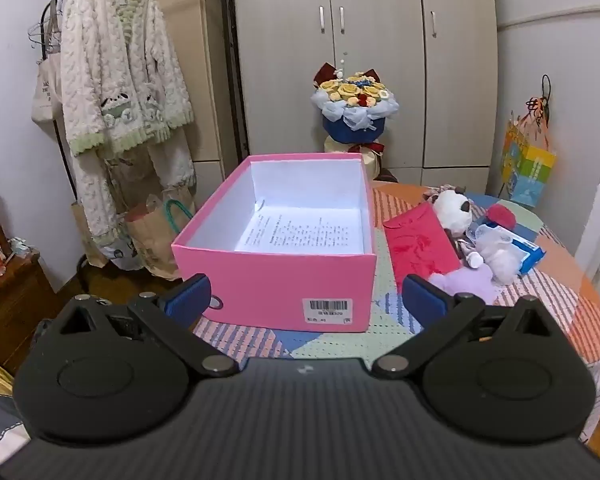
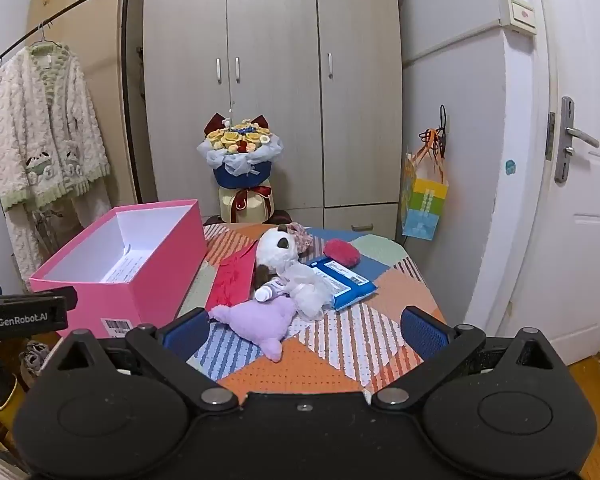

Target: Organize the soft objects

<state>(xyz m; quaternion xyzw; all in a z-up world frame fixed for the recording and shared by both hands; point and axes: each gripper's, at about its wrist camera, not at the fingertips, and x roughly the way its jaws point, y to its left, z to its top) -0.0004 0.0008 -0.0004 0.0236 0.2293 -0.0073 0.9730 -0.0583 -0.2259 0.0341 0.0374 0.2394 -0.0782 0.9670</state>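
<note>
We are in a home bedroom: a tall wardrobe (image 2: 272, 92) fills the back wall, a fleecy robe (image 1: 120, 76) hangs from a clothes rail (image 2: 80, 0), a bouquet (image 2: 240, 148) stands before the wardrobe, a gift bag (image 2: 424, 208) hangs by the door (image 2: 580, 140), and a patchwork cloth (image 2: 340, 344) covers the table.

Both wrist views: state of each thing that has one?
pink box: lid off, only a printed sheet inside
left tongs: open, holding nothing
right tongs: open, holding nothing
purple plush: lying on the table, outside the box
white plush dog: lying on the table
wardrobe doors: closed
</note>
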